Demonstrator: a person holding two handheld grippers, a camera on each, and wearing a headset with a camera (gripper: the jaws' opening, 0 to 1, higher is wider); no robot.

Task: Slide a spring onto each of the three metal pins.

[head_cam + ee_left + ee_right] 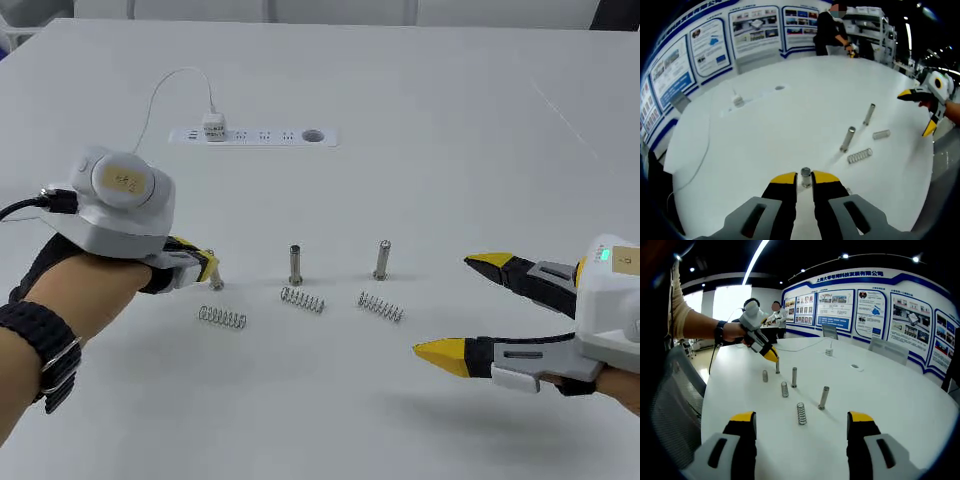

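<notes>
Three metal pins stand in a row on the white table. My left gripper (208,270) is shut on the left pin (217,283), which shows between its yellow tips (805,176). The middle pin (295,265) and right pin (383,260) stand free. Three springs lie just in front of them: left spring (222,317), middle spring (302,299), right spring (381,306). My right gripper (465,307) hovers open to the right of the right spring, holding nothing. In the right gripper view its jaws (801,418) are wide apart, with the nearest spring (801,413) ahead.
A white power strip (255,135) with a plugged charger (213,125) and cable lies at the back of the table (450,150). A black cable trails from my left gripper. People stand beyond the table's far end in the left gripper view.
</notes>
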